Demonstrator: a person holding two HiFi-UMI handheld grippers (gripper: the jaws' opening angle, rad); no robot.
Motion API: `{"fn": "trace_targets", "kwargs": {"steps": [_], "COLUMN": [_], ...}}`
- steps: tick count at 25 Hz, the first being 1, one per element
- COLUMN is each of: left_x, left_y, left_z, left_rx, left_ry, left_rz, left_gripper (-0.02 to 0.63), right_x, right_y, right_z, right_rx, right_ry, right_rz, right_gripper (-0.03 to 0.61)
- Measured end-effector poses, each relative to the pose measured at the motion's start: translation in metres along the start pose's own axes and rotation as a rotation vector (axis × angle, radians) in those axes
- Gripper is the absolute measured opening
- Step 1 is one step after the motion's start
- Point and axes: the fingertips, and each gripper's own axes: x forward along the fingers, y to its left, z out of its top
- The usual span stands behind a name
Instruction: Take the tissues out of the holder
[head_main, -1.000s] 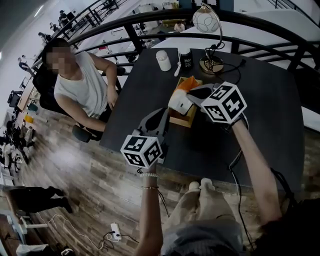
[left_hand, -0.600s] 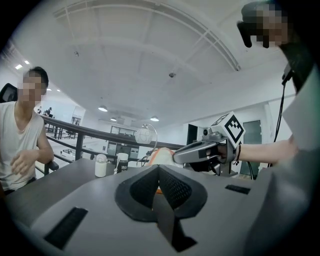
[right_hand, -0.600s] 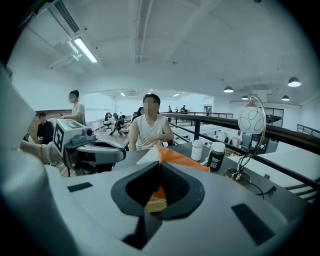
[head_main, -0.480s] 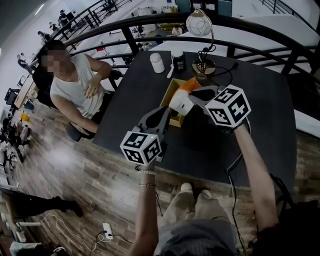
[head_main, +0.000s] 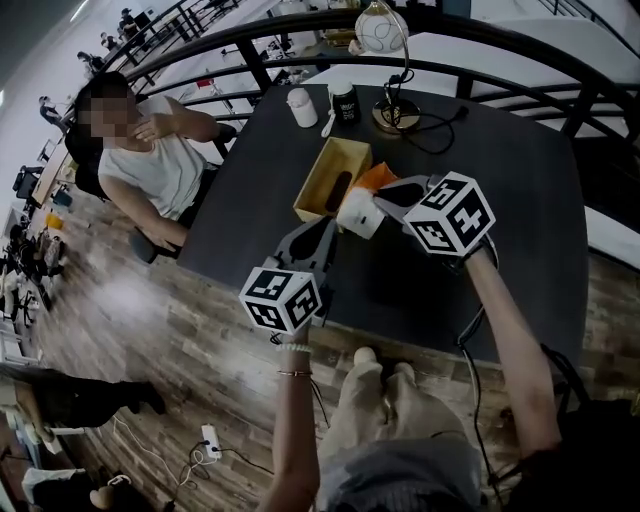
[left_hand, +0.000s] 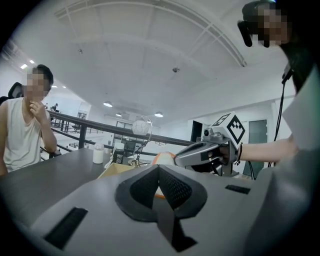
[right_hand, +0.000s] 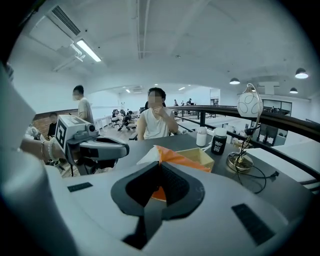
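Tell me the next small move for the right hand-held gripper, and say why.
Probably lower the tissue pack onto the bare table beside the wooden holder and let go. The right hand-held gripper is shut on the pack, which is already out of the holder and held above the tabletop; the holder's slot looks empty.

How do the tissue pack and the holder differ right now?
The tissue pack is orange and white and crumpled; the holder is a tan box with a dark slot. The tissue pack is clamped in the jaws of the right gripper; the holder lies on the table, ungripped. Shared: close together, mid-table.
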Motion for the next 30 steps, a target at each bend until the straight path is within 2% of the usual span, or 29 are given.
{"fn": "trace_targets", "kwargs": {"steps": [5,12,18,24,30], "left_x": [-0.005,-0.008,-0.006,-0.009,-0.011], "left_y": [-0.007,-0.015,-0.019,-0.021,-0.016], "left_z": [-0.02,-0.045,-0.068,-0.082,-0.095], "left_rx": [-0.01,-0.034,-0.061,-0.075,-0.085], "left_ry": [0.031,0.079,0.111,0.13,0.152], "left_rz": [0.032,0.035,0.016,0.01,0.02], "left_gripper": [0.008,0.008,0.008,0.008,0.008], "right_x": [0.003,0.01,0.016,0.027,0.044], "right_y": [0.002,0.002,0.002,0.019,0.03], "right_z": [-0.023,-0.051,-0.059,-0.071,-0.084], "right_rx": [0.015,-0.023,0.043,0.015,0.029], "right_ry": [0.027,0.103,0.077,0.105,0.114], "right_rz": [0.023,0.011,0.021,0.023,0.015], "right_gripper": [0.023,0.023,0.023,0.023,0.024]}}
